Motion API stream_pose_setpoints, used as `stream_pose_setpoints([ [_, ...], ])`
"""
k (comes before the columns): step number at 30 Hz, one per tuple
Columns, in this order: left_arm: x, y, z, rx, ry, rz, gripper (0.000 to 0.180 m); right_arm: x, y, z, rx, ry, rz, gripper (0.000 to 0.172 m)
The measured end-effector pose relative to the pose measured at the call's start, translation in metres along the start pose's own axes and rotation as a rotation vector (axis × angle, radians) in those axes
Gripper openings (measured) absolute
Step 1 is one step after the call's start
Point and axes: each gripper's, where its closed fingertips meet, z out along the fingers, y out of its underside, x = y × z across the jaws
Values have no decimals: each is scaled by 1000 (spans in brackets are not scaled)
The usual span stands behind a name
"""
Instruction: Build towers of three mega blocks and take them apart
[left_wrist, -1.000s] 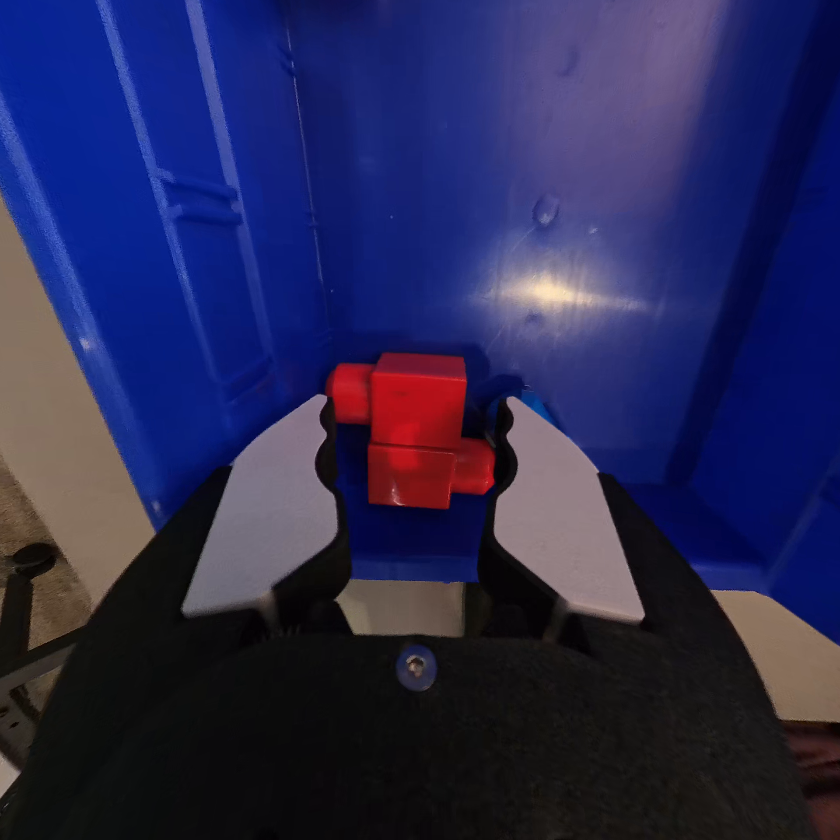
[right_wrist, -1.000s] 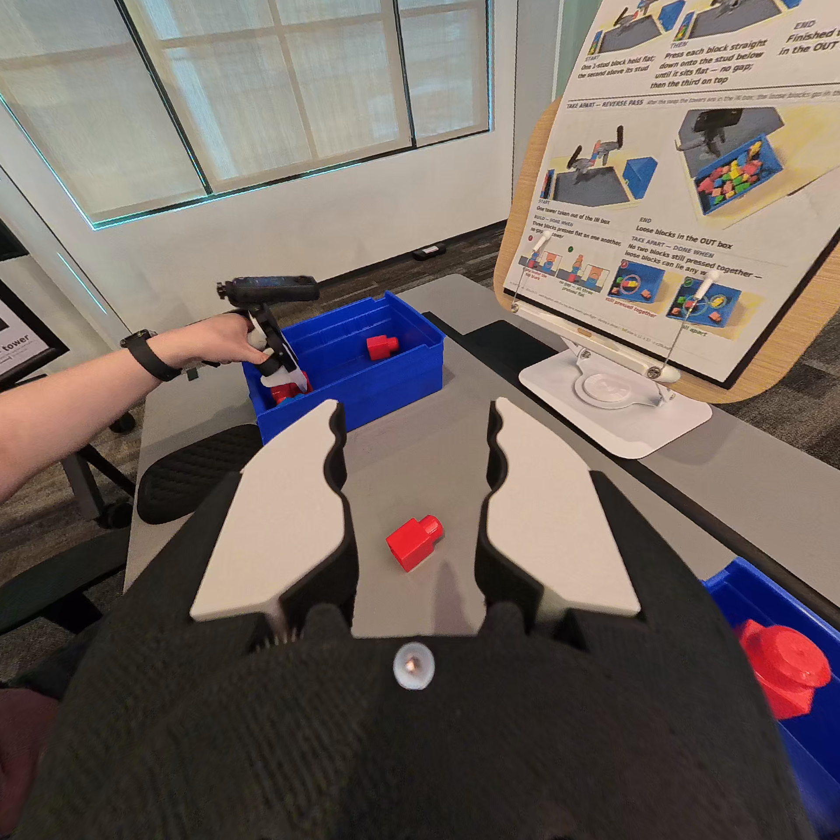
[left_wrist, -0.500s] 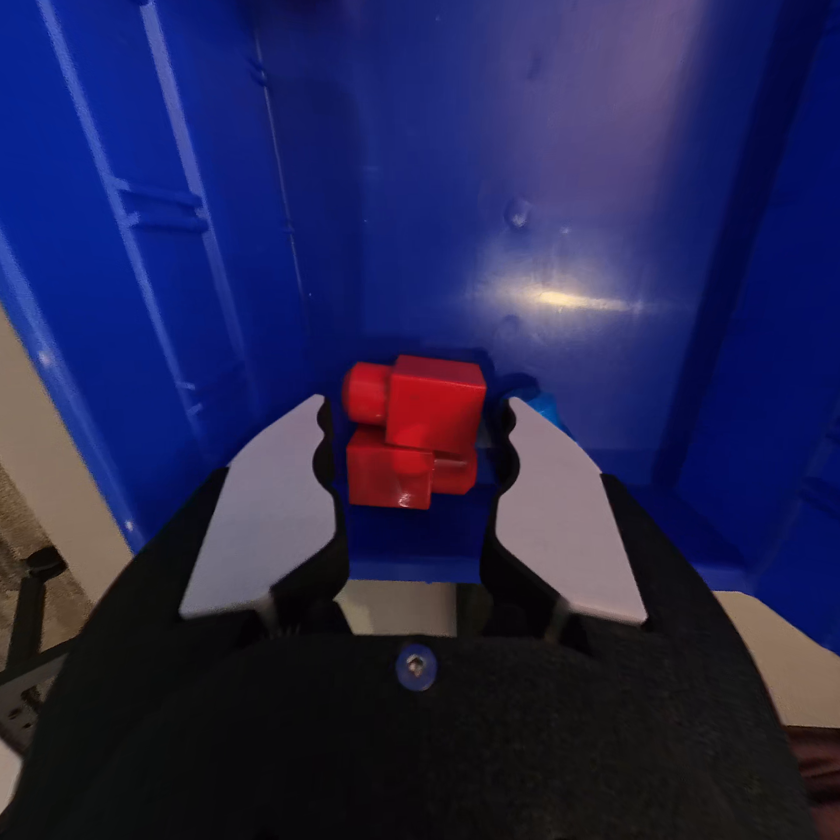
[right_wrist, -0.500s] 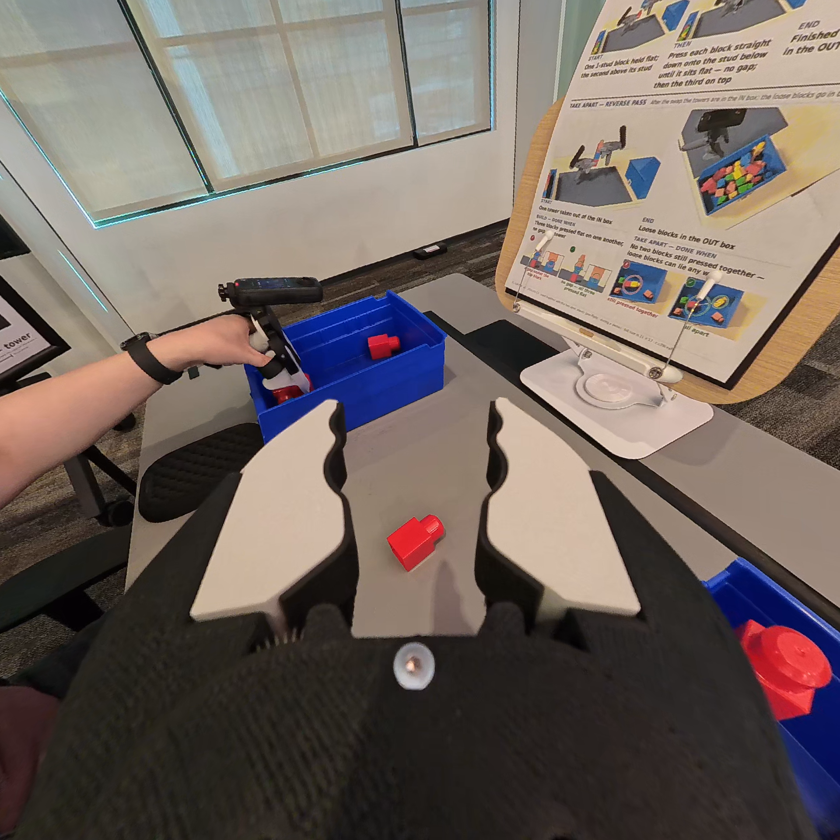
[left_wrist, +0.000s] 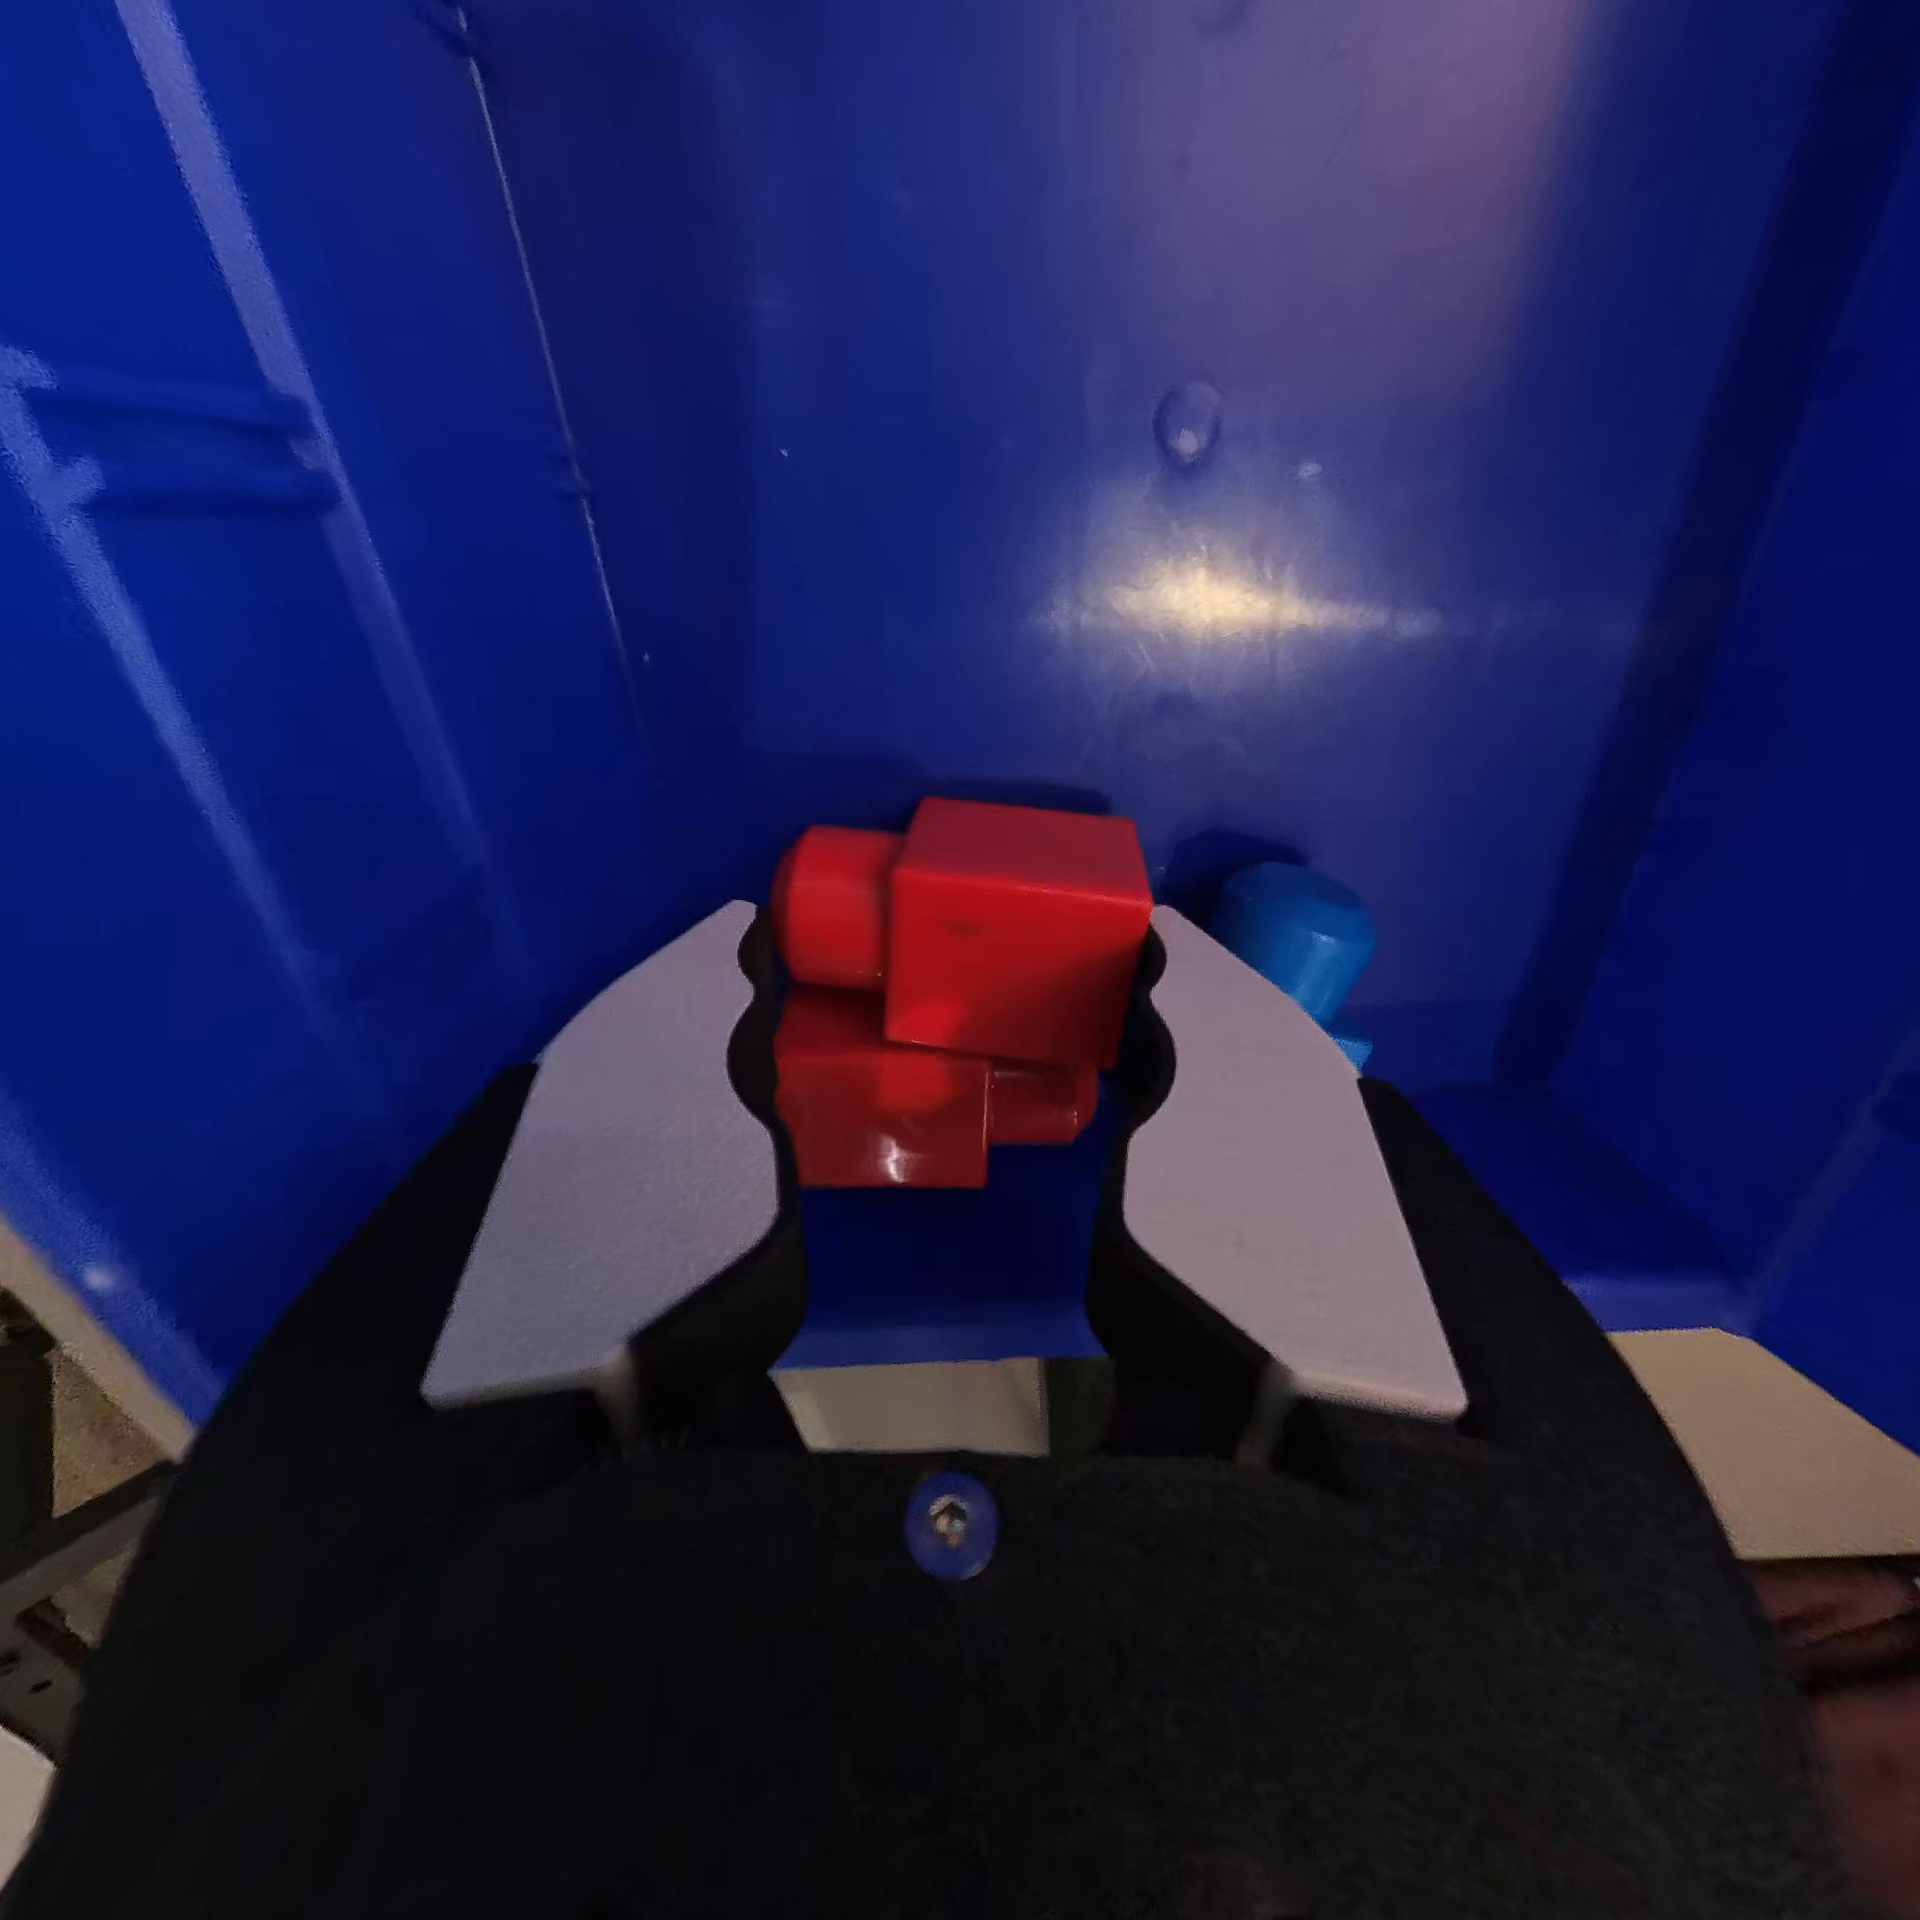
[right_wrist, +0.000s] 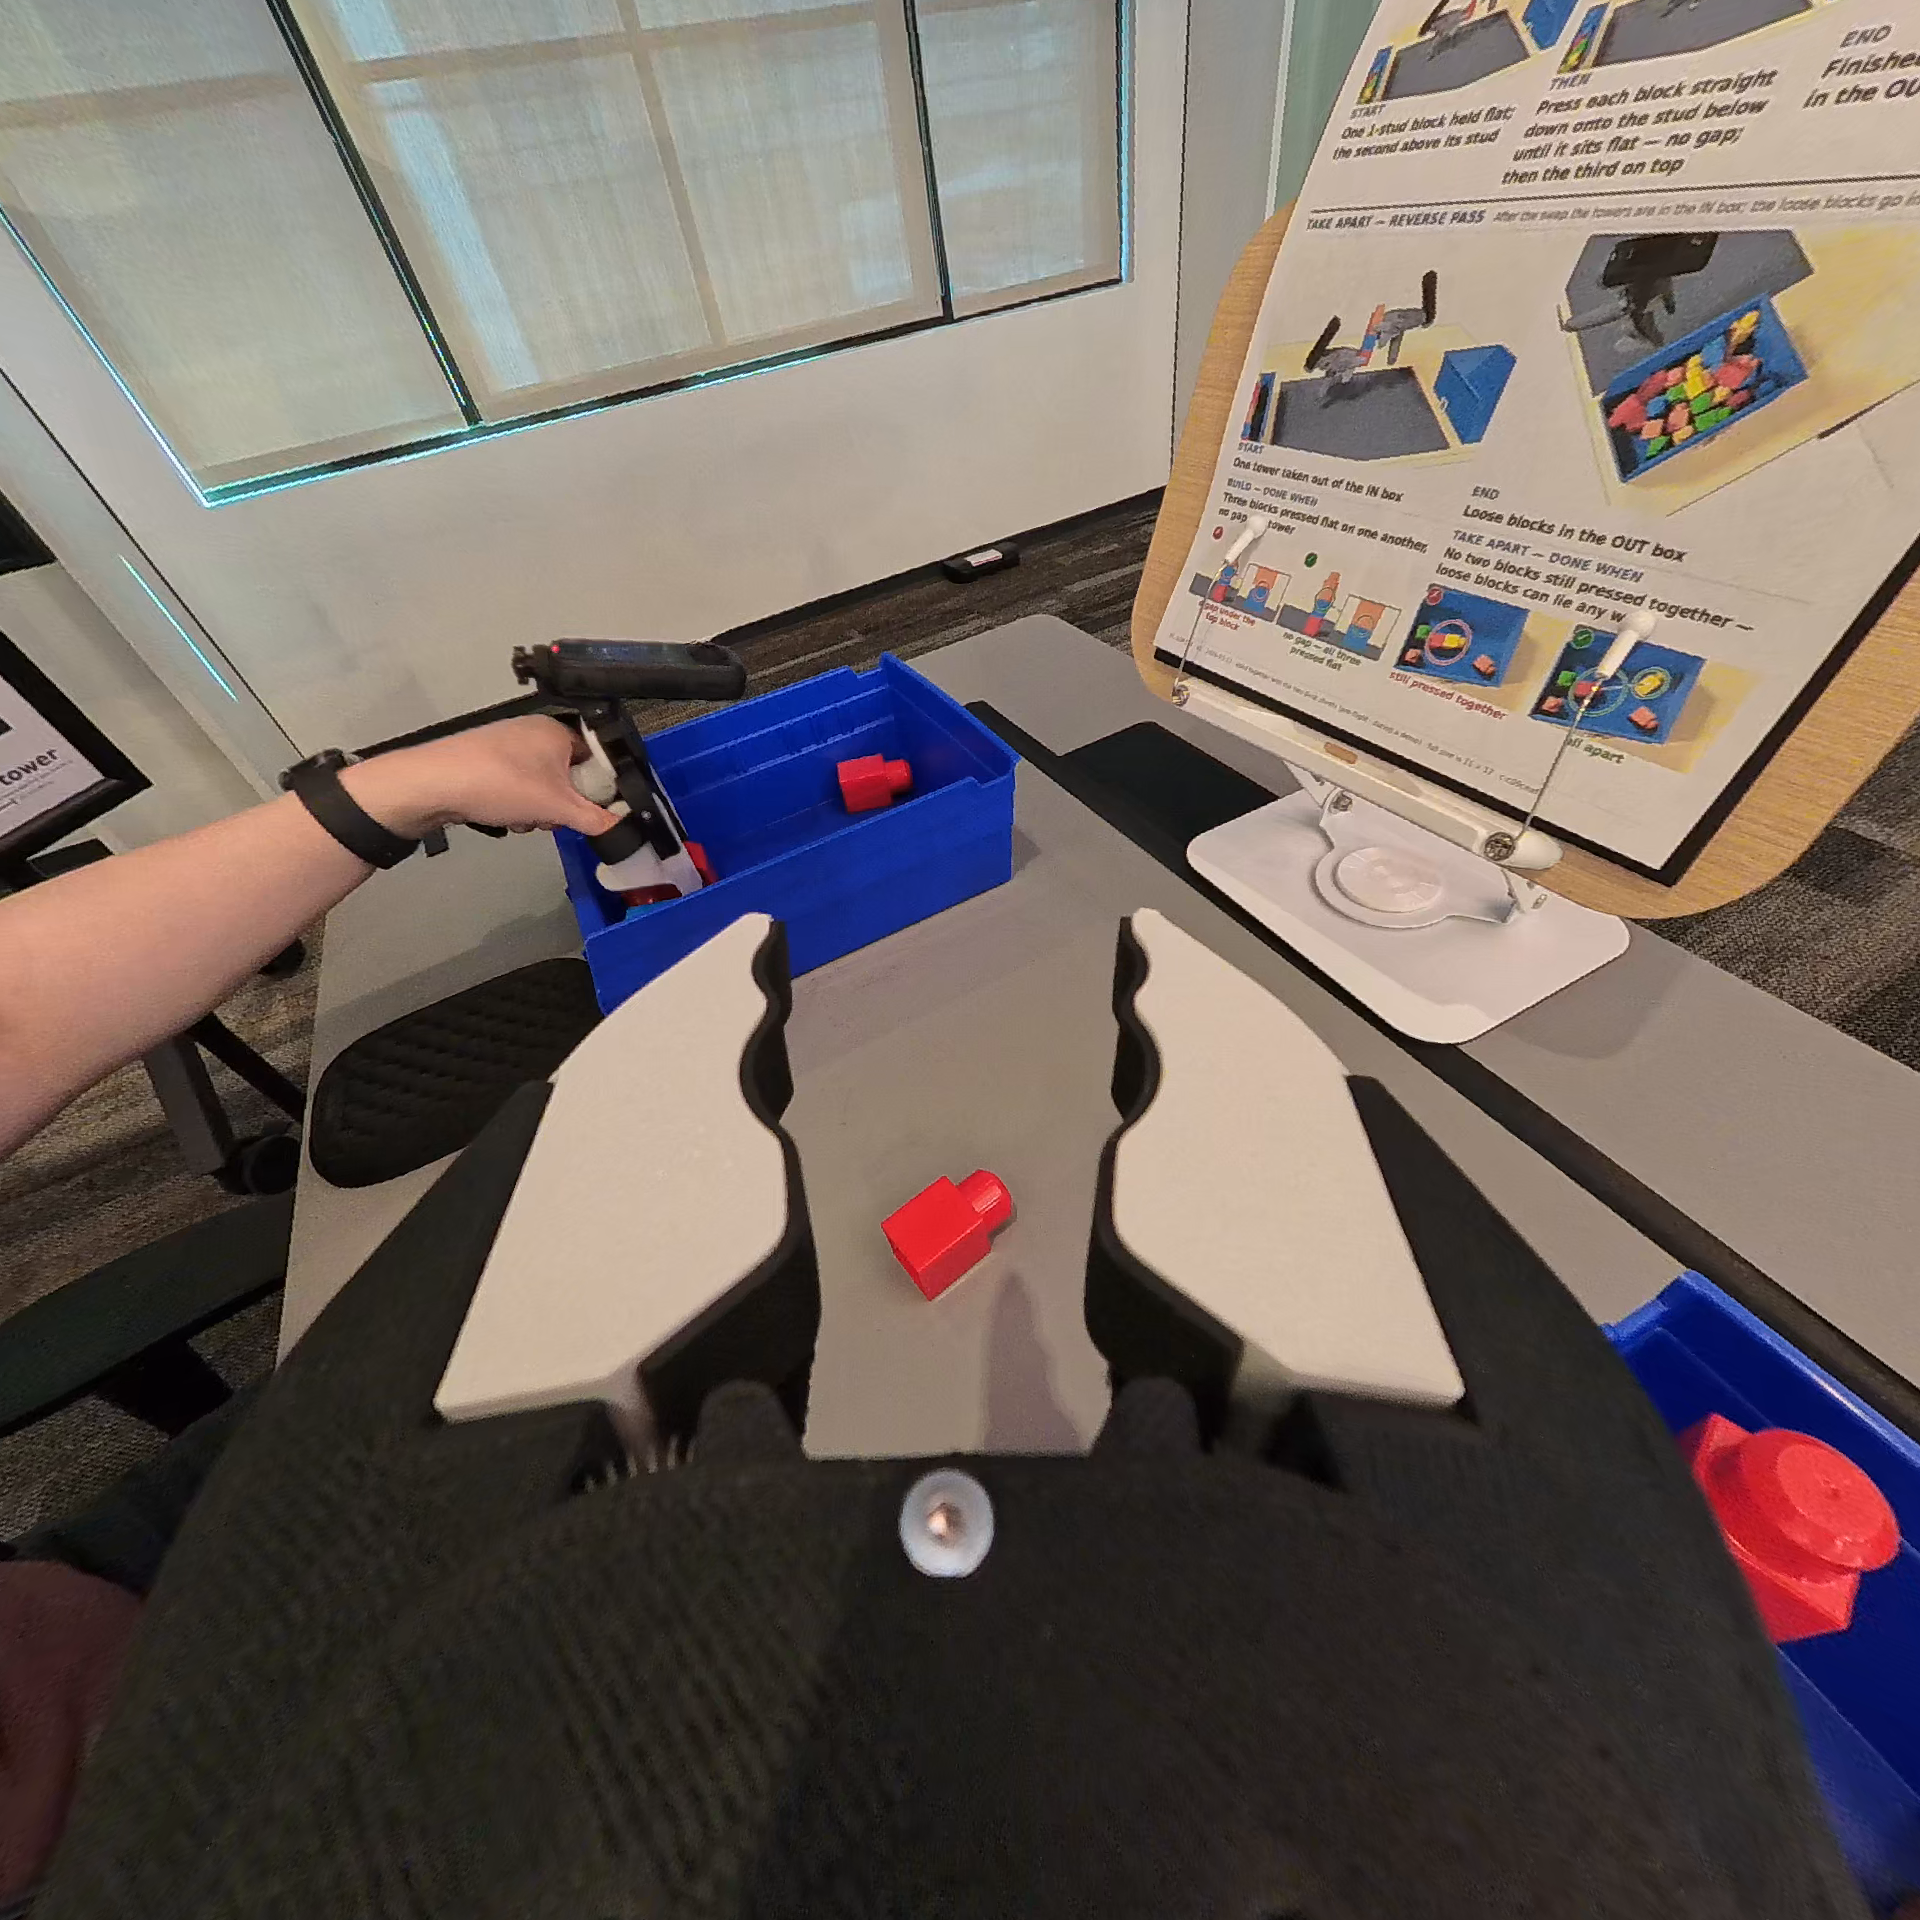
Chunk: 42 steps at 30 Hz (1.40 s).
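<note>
1. Fingers of the left gripper (left_wrist: 951, 997) have narrowed onto 2 red blocks (left_wrist: 966, 1023) inside the blue bin (left_wrist: 1195, 436); pads appear touching both sides.
2. Right gripper (right_wrist: 951, 1023) hangs released above a lone red block (right_wrist: 945, 1231) on the table (right_wrist: 1039, 935), unchanged.
3. Pickup seems imminent.

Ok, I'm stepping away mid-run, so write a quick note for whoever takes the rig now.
Left tongs: down in the blue bin, straddling two red blocks; firm grip unclear.
Right tongs: open, empty, above a lone red block lying on the table.
A blue block sits beside the left tongs.
Done: no tower visible.
Left: all stacking.
</note>
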Motion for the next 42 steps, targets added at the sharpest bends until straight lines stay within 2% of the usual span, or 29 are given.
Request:
stream_pose_setpoints([
  [4,-4,-10,-33,98,-62,26,65,2,-1,-1,5,4,3,61],
  [7,14,-25,-80,252,-45,65,65,2,-2,-2,9,10,-1,61],
  [9,53,-35,-119,389,45,145,65,3,-3,-2,12,17,-4,61],
  [11,112,-38,-157,515,169,278,65,4,-4,-3,16,22,-6,61],
  [13,174,-31,-170,544,244,462,65,4,-5,-5,22,24,-8,61],
  [16,241,-16,-131,417,214,732,65,3,-5,-6,24,23,-9,61],
  [19,287,-16,-70,300,214,878,65,1,-5,-8,25,18,-10,61],
  [21,304,-21,-35,239,199,942,65,1,-5,-9,26,15,-7,61],
  [23,307,-31,-13,207,128,993,65,1,-5,-10,30,12,-5,61],
  [26,302,-48,1,205,26,1039,65,3,-7,-13,41,7,1,61],
  [31,307,-51,10,171,100,999,65,7,-8,-16,49,7,15,61],
  [34,312,-54,8,222,125,964,77,10,-8,-18,53,13,20,61],
  [38,306,-50,-29,370,142,931,77,12,-10,-23,66,23,21,61],
  [42,258,-37,-107,552,128,835,77,13,-12,-25,78,30,25,61],
])
